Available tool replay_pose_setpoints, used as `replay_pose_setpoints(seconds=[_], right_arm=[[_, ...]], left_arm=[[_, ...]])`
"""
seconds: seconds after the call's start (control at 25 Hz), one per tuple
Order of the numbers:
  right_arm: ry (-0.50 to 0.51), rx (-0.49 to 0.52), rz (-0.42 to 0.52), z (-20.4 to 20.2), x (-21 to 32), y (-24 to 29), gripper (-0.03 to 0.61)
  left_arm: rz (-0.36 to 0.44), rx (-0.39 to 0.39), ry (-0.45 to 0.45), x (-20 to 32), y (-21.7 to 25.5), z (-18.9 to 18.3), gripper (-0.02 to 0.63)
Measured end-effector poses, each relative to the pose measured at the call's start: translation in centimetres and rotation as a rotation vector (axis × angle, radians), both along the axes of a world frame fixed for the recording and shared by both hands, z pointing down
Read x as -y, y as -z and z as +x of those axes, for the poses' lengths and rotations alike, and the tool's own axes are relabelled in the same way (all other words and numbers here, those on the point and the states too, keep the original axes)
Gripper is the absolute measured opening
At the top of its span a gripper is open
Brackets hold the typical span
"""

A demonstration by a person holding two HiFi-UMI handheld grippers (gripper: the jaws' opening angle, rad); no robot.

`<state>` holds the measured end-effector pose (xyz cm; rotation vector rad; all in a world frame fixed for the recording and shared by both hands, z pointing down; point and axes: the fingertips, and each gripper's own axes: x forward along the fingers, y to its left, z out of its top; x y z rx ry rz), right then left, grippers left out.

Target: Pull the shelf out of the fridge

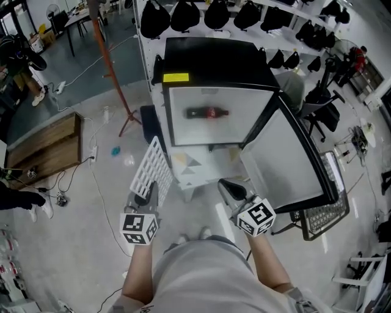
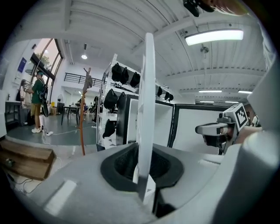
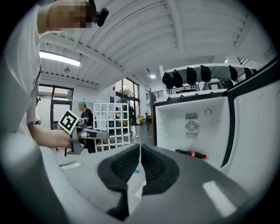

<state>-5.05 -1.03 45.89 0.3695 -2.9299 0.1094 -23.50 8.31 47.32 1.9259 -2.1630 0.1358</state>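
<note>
The small fridge (image 1: pixel 214 98) stands with its door (image 1: pixel 293 162) swung wide to the right. A cola bottle (image 1: pixel 208 113) lies inside. The white wire shelf (image 1: pixel 151 168) is outside the fridge, tilted up at its lower left. My left gripper (image 1: pixel 146 195) is shut on the shelf's near edge. In the left gripper view the shelf (image 2: pixel 146 100) stands edge-on between the pads. My right gripper (image 1: pixel 232 191) hangs in front of the fridge, shut and holding nothing. The right gripper view shows the shelf (image 3: pixel 113 124), the fridge interior (image 3: pixel 192 122) and the bottle (image 3: pixel 192 153).
A wooden crate (image 1: pixel 46 147) sits on the floor at left, with an orange stand (image 1: pixel 110 67) behind it. A rack of black bags (image 1: pixel 201 15) is behind the fridge. Another wire grille (image 1: pixel 324 214) lies right of the door. A person (image 2: pixel 38 94) stands far off.
</note>
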Motion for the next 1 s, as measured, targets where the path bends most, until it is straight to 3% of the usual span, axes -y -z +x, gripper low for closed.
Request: replay_pose_setpoints(seconds=[0.44, 1.0], right_arm=[[0.032, -0.005, 0.042, 0.4, 0.2, 0.8, 0.012], [0.011, -0.035, 0.079, 1.1, 0.2, 0.1, 0.012]], left_arm=[[0.029, 0.056, 0.014, 0.6, 1.6, 1.6, 0.031], [0.02, 0.056, 0.015, 0.7, 1.6, 2.1, 0.031]])
